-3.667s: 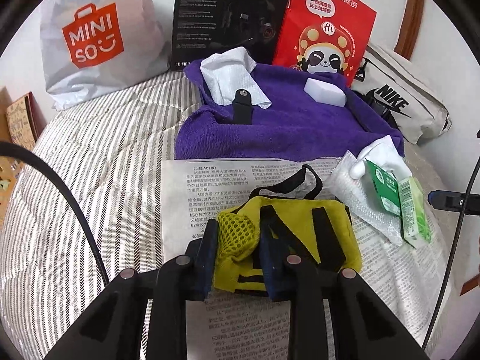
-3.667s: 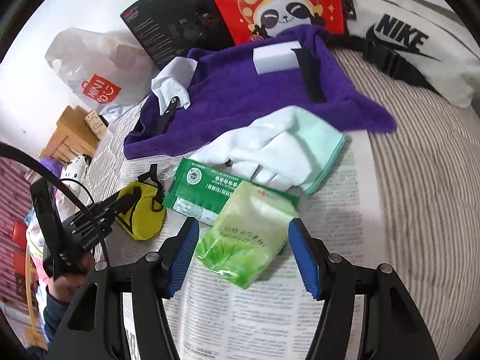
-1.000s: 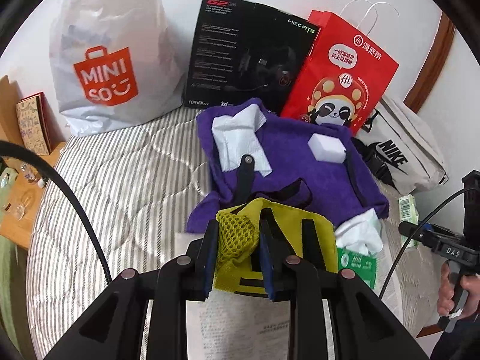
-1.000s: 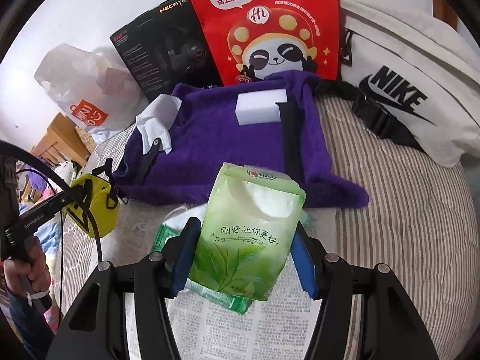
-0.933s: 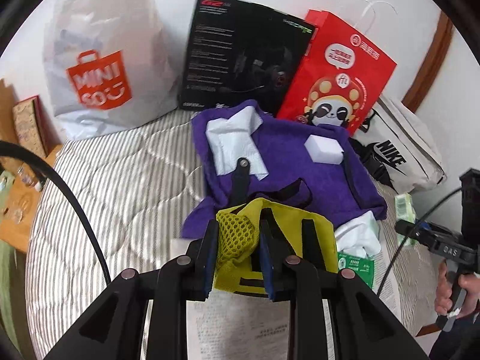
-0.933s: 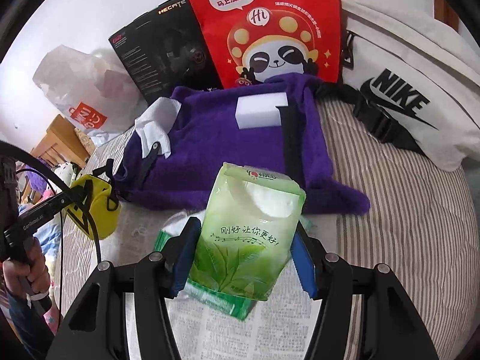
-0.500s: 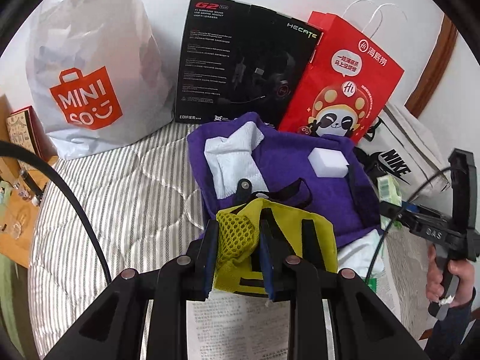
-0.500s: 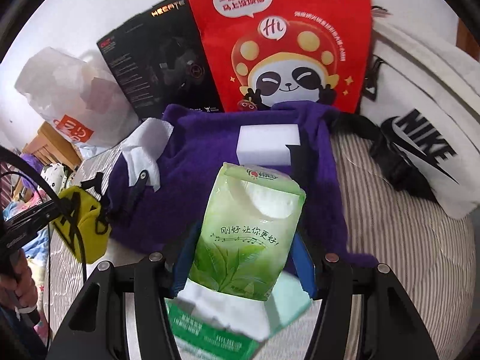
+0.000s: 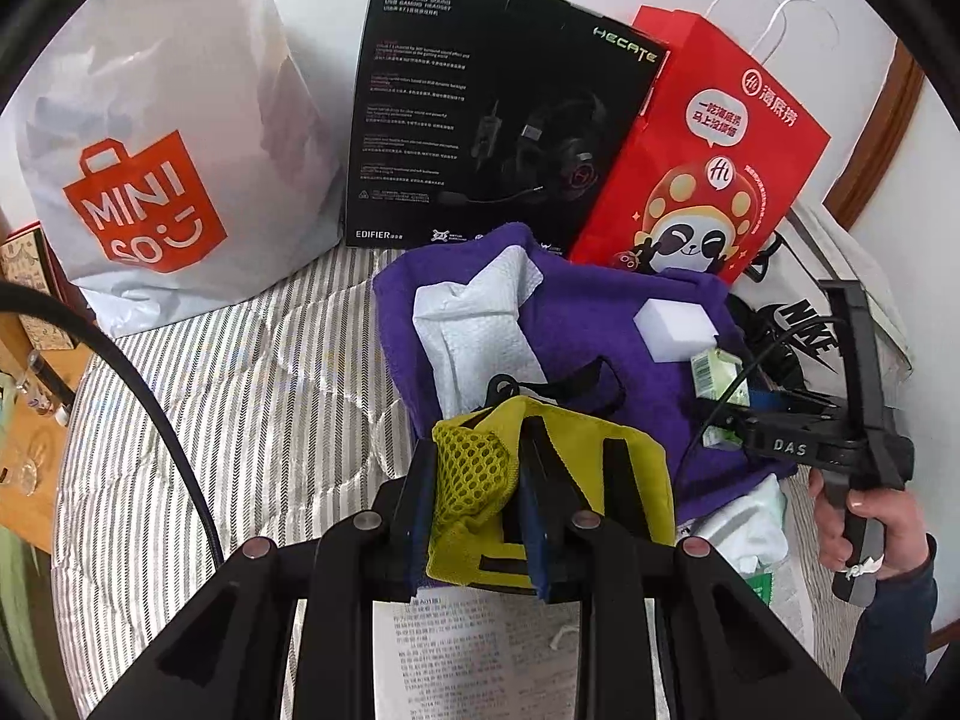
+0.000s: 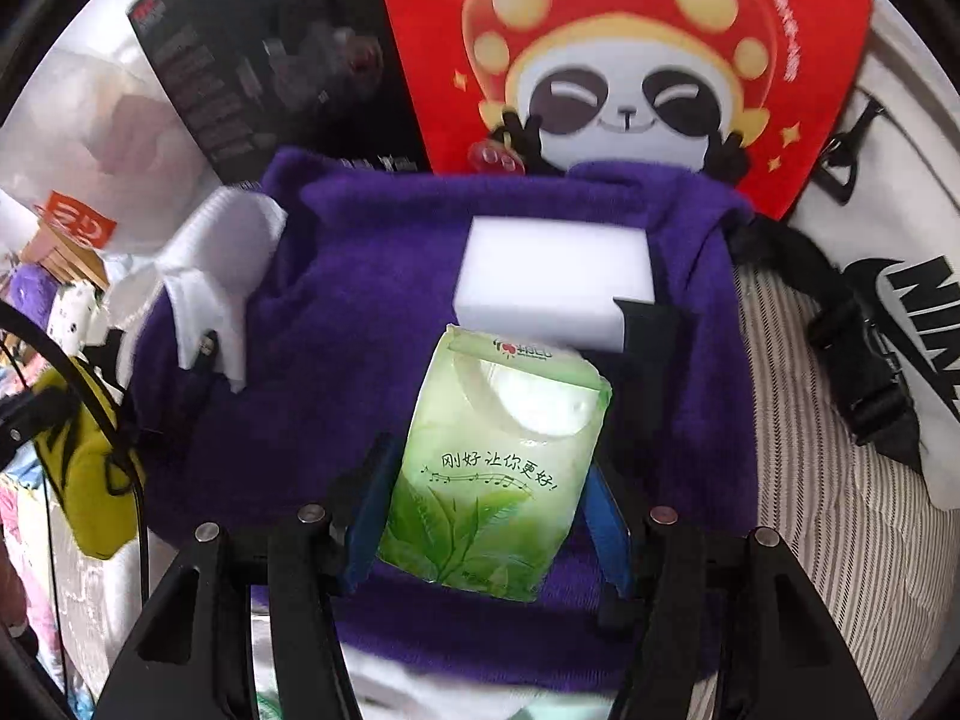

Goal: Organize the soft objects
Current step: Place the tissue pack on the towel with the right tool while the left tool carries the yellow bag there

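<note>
Both tongs were loaded. Left gripper was pinching the yellow pouch by its mesh corner, jaws pressed tight on the fabric, rest of the pouch hanging to the 3 o'clock side of the jaws. Right gripper was clamped on the green tissue pack, blue pads on both long sides, pack upright between them. Pack hung over the purple towel, just short of the white sponge at 12 o'clock; whether it touched the towel, couldn't tell. In the left view the pouch sat over the towel's near edge, white tissue at 12 o'clock, sponge at 2 o'clock, right gripper with pack at 3 o'clock. Red bag and black box stood behind the towel, Nike bag off at 3 o'clock, newspaper under the left jaws at 6 o'clock. My read: step in hand was setting both items down on the towel with the other soft stuff. To do it well: lower the pack flat onto bare purple at 6 o'clock of the sponge, don't shove the sponge, release only once it's resting. Pouch should go to the free patch between tissue and pack; keep the two tools apart, they were close at the 3 o'clock side. Watch the pouch strap so it doesn't snag the jaws on release.
</note>
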`<action>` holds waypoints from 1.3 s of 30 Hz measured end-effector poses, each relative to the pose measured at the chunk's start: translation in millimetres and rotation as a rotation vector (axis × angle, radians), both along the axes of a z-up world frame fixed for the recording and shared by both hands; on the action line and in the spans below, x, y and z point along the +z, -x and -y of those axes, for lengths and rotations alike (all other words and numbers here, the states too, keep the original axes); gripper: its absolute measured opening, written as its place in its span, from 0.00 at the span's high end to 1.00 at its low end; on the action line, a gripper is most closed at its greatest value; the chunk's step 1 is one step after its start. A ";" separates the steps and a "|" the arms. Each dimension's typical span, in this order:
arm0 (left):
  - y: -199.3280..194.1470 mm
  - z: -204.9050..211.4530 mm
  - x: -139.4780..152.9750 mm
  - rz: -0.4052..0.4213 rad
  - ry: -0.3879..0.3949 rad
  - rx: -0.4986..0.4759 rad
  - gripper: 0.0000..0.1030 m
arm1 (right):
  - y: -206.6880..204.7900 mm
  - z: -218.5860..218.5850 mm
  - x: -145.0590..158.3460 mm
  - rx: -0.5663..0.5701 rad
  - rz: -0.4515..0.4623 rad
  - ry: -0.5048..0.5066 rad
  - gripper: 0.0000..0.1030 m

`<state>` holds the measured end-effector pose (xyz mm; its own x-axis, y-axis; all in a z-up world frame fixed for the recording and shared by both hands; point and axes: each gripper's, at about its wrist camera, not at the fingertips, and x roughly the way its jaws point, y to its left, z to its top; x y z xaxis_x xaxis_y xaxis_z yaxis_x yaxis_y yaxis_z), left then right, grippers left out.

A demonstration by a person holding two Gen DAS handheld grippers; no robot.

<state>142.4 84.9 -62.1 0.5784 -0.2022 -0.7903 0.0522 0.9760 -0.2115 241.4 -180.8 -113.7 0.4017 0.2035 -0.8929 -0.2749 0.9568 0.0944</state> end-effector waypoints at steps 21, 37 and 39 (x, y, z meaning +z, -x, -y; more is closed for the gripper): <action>-32.7 -1.2 -22.5 -0.033 0.020 0.006 0.76 | -9.1 -2.7 -19.0 0.033 -0.001 -0.004 0.37; -53.4 40.2 -36.6 -0.051 -0.002 -0.029 0.76 | 20.4 42.3 36.2 -0.051 0.076 -0.069 0.37; -55.4 47.6 -40.2 -0.049 -0.001 -0.039 0.76 | 27.7 51.6 40.8 -0.064 0.087 -0.070 0.37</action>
<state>197.9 37.3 -102.3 0.5305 -0.2232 -0.8178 0.0797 0.9736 -0.2141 213.7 -232.4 -72.9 0.4912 0.2357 -0.8385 -0.2240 0.9645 0.1399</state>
